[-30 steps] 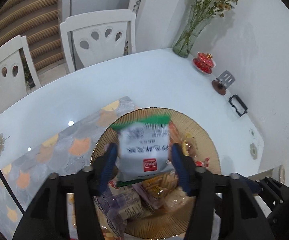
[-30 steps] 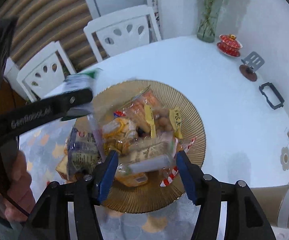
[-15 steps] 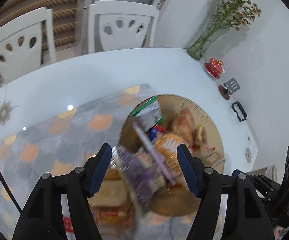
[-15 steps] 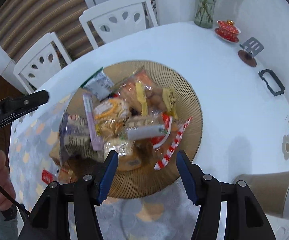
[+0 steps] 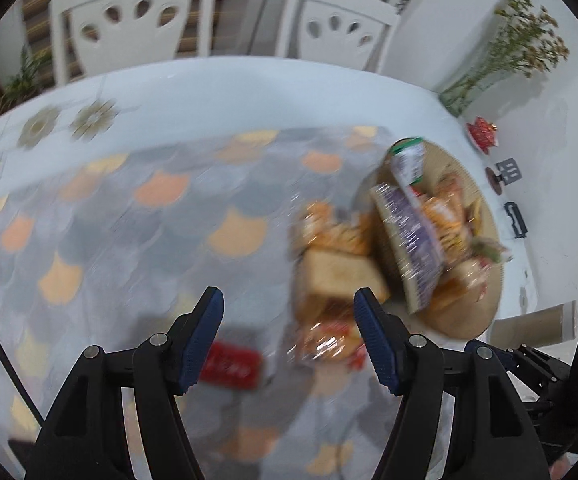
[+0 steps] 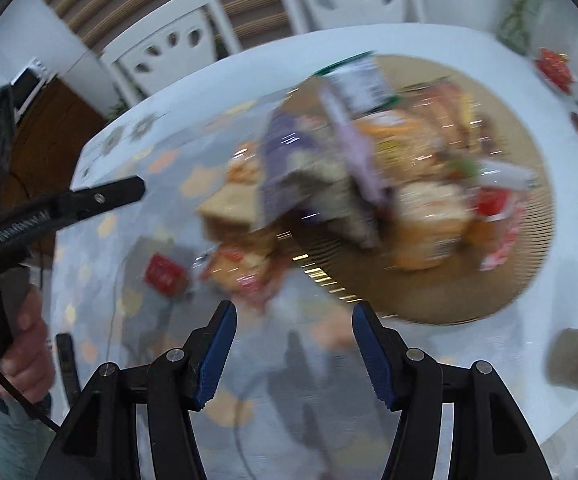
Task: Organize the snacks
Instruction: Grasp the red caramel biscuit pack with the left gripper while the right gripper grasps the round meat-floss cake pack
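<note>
A round gold ribbed plate (image 5: 469, 320) (image 6: 429, 300) is heaped with snack packets, among them a purple packet (image 5: 409, 240) (image 6: 289, 148) and a white packet with a green edge (image 5: 409, 160) (image 6: 361, 80). Left of the plate, on the patterned mat (image 5: 149, 220), lie a tan bread packet (image 5: 337, 276) (image 6: 229, 208), an orange snack packet (image 5: 329, 344) and a small red packet (image 5: 231, 364) (image 6: 165, 274). My left gripper (image 5: 287, 308) hangs open and empty over the mat between the red and tan packets. My right gripper (image 6: 293, 320) is open and empty over the mat, near the plate's edge. Both views are blurred.
Two white chairs (image 5: 129, 12) stand behind the white table (image 5: 229, 88). A vase of dried flowers (image 5: 469, 88), a red lidded cup (image 5: 483, 132), a small stand (image 5: 507, 172) and a black clip (image 5: 515, 220) sit at the right. A tan cylinder (image 6: 577, 360) lies near right. A hand (image 6: 25, 344) holds the left gripper.
The left gripper has let go of the white and green packet, which now lies on the plate, and swung left over the mat. The right gripper moved left and lower, off the plate.
</note>
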